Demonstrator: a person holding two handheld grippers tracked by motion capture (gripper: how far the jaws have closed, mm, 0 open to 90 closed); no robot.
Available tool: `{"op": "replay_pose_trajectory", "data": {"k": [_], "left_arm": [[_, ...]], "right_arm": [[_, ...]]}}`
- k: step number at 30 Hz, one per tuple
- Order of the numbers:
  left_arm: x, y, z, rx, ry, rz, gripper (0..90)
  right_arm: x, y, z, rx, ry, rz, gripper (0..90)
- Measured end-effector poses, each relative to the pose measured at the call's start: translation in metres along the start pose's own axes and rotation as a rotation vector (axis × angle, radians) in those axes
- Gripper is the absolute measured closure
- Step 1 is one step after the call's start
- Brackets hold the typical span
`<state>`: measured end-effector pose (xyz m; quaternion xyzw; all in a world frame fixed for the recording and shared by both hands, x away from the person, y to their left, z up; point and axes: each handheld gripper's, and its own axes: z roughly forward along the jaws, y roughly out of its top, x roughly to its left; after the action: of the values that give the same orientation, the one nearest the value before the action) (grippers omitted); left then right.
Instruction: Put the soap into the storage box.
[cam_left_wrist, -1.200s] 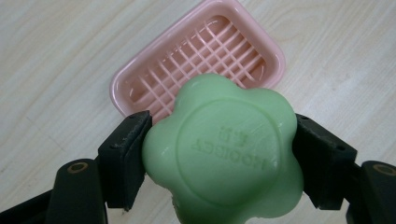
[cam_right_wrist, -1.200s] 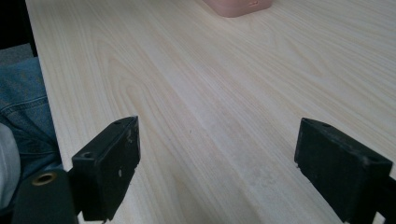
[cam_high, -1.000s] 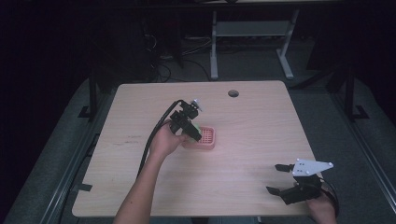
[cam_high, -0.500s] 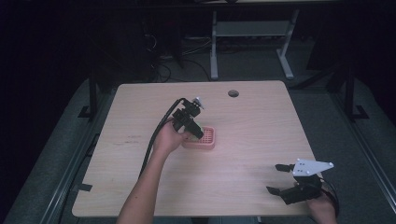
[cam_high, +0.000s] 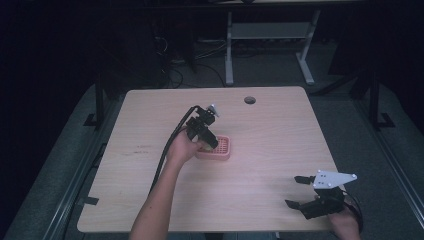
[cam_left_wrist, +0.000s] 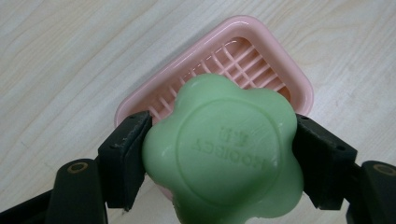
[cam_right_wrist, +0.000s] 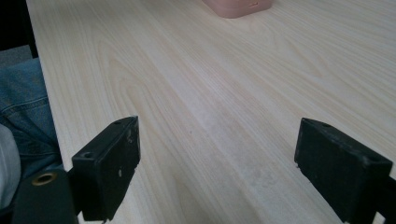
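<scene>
Nearest the person, at about five o'clock on the wooden table (cam_high: 270, 150), the right gripper (cam_high: 302, 192) rested low over the board with its two black jaws spread wide and nothing between them; in the right gripper view only bare wood grain lay in the gap, and a patch of blue denim (cam_right_wrist: 21, 107) showed past the table's edge at nine o'clock. One grey three-cornered plate (cam_high: 334, 179) sat on top of this gripper. Farther in, near the table's middle, the left gripper (cam_left_wrist: 219, 154) was clamped on one pale green, flower-shaped soap bar (cam_left_wrist: 223, 151), a jaw pressing each side; the raised lettering on the soap was too blurred to read. The soap hung just above one pink soap dish (cam_left_wrist: 275, 60) with a slatted floor, though whether it touched the dish could not be told. From the high view, one black cable (cam_high: 167, 150) trailed from that gripper toward seven o'clock. Beyond, at twelve o'clock, one round hole (cam_high: 249, 100) marked the tabletop.
</scene>
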<state>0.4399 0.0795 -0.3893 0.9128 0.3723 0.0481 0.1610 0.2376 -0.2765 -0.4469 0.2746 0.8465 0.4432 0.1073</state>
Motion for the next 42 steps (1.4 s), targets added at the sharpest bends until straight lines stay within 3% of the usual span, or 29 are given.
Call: {"op": "replay_pose_trajectory", "data": {"k": [26,42], "left_arm": [[-0.003,0.011,0.028,0.023,-0.013,-0.039,26.8],[-0.004,0.012,0.035,0.051,0.0,-0.026,26.7]], "right_arm": [[0.0,0.0,0.0,0.002,0.002,-0.005,13.8],[0.0,0.0,0.0,0.002,0.003,-0.005,13.8]]}}
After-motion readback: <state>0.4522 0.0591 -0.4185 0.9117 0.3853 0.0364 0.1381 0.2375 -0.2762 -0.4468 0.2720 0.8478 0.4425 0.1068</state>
